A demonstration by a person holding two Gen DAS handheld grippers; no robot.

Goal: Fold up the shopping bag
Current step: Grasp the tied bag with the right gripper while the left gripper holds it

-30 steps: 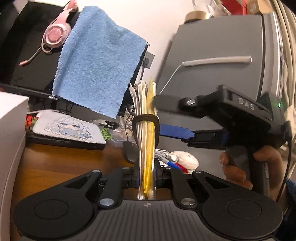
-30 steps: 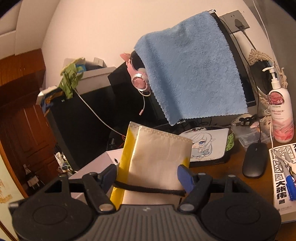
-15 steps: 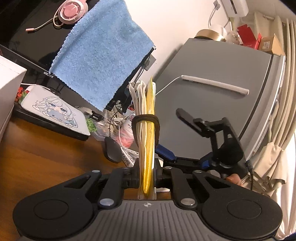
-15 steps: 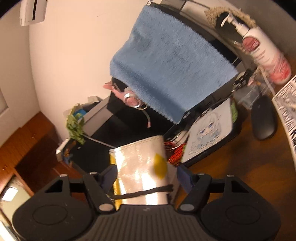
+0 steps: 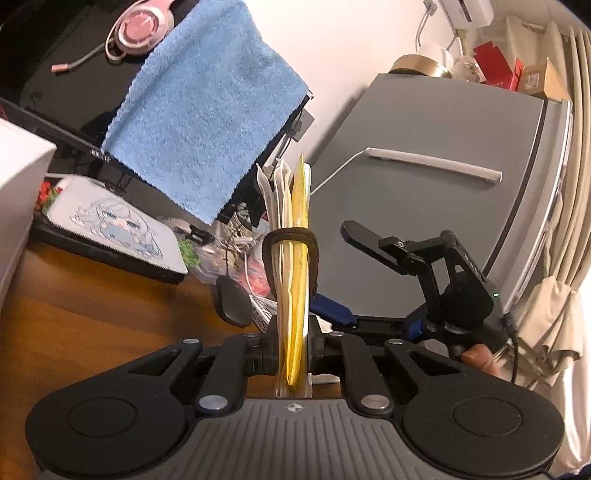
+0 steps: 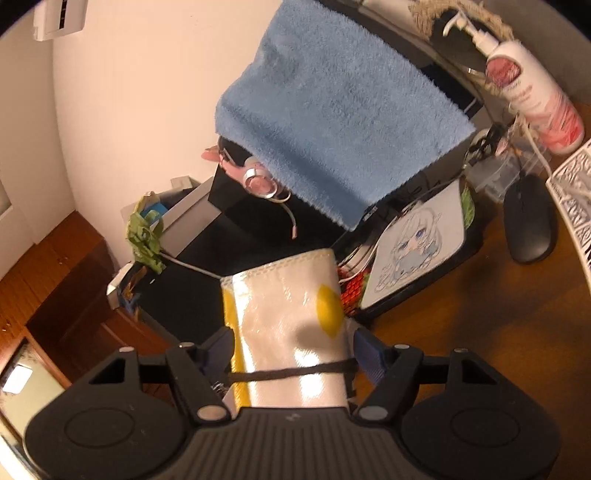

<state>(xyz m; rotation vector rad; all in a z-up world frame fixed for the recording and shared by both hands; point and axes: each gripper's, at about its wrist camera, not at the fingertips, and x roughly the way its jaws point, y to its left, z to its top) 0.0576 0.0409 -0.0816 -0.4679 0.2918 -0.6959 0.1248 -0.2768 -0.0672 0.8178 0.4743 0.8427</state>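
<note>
The brown bench is under my hands. The folded shopping bag stands on edge above it, so it stays flat. My left tool pinches it tight so the folds cannot spring open. My right tool is wide, 1 finger at each side of the bag. A black band goes around it.

One folded shopping bag is seen, bound by one black elastic band. Two grippers are counted: the left gripper and the right gripper. One blue towel, one pink headset, one black mouse, one pump bottle and one illustrated pad are counted.
</note>
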